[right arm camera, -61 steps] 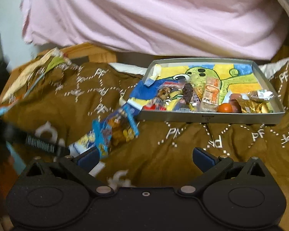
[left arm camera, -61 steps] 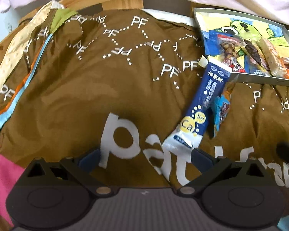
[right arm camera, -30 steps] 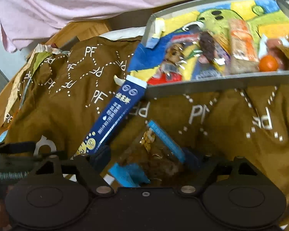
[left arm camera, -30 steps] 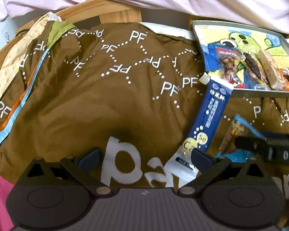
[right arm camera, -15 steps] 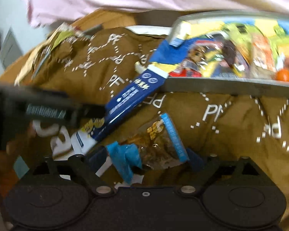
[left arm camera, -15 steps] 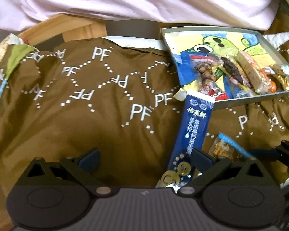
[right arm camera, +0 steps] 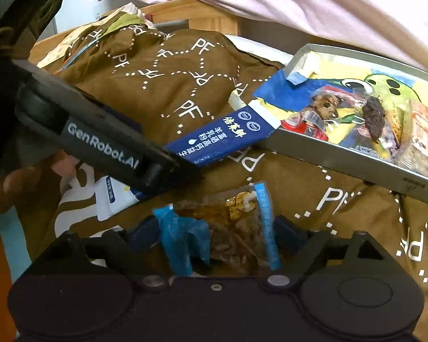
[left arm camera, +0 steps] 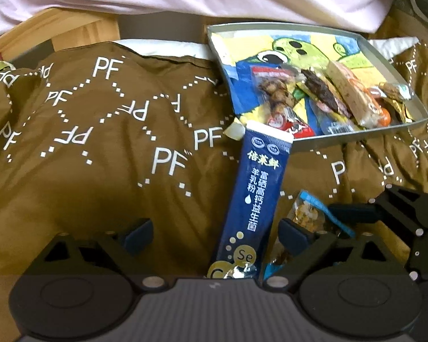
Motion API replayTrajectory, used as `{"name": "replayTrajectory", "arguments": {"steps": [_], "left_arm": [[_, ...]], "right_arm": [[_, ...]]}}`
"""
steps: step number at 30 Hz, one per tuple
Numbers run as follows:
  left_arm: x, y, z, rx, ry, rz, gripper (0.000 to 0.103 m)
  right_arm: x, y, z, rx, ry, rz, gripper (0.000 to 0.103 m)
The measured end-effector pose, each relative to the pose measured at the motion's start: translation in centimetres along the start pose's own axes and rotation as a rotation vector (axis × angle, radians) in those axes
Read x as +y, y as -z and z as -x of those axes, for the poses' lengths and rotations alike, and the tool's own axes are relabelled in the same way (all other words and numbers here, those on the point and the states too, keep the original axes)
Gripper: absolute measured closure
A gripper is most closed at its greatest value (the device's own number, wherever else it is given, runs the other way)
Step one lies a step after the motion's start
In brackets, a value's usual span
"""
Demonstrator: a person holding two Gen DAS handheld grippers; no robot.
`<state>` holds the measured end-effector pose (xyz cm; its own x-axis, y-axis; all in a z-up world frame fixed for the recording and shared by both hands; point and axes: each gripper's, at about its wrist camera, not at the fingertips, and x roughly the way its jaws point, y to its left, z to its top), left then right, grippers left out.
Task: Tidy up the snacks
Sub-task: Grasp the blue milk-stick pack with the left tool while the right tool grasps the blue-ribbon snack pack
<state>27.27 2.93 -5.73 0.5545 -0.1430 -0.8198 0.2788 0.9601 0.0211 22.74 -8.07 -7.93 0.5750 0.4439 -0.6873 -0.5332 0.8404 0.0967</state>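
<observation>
My right gripper (right arm camera: 216, 233) straddles the clear snack bag (right arm camera: 236, 228), fingers apart, not clamped yet. Left gripper (left arm camera: 214, 233) open over blue sachet (left arm camera: 256, 196), which leans on the tray (left arm camera: 342, 136) edge, prob next in.

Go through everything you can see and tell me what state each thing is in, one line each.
Left tool: open, straddling the blue sachet's lower end.
Right tool: open around the clear snack packet.
Blue sachet: sealed, top end leaning on the tray's rim.
Clear snack packet: lying on the brown cloth.
Tray: open-topped, holding several snacks.
</observation>
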Motion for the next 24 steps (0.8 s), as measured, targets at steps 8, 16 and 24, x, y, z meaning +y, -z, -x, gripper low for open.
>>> {"name": "replayTrajectory", "arguments": {"steps": [8, 16, 24], "left_arm": [[0.0, 0.1, 0.0, 0.012, 0.019, -0.007, 0.025], [-1.2, 0.3, 0.6, 0.002, 0.031, -0.038, 0.060], [-2.1, 1.0, 1.3, 0.014, 0.038, -0.030, 0.066]], "right_arm": [[0.8, 0.2, 0.3, 0.007, 0.020, 0.038, 0.033], [1.1, 0.6, 1.4, -0.003, 0.054, 0.039, 0.051], [1.2, 1.6, 4.2, -0.023, 0.100, 0.028, 0.053]]}}
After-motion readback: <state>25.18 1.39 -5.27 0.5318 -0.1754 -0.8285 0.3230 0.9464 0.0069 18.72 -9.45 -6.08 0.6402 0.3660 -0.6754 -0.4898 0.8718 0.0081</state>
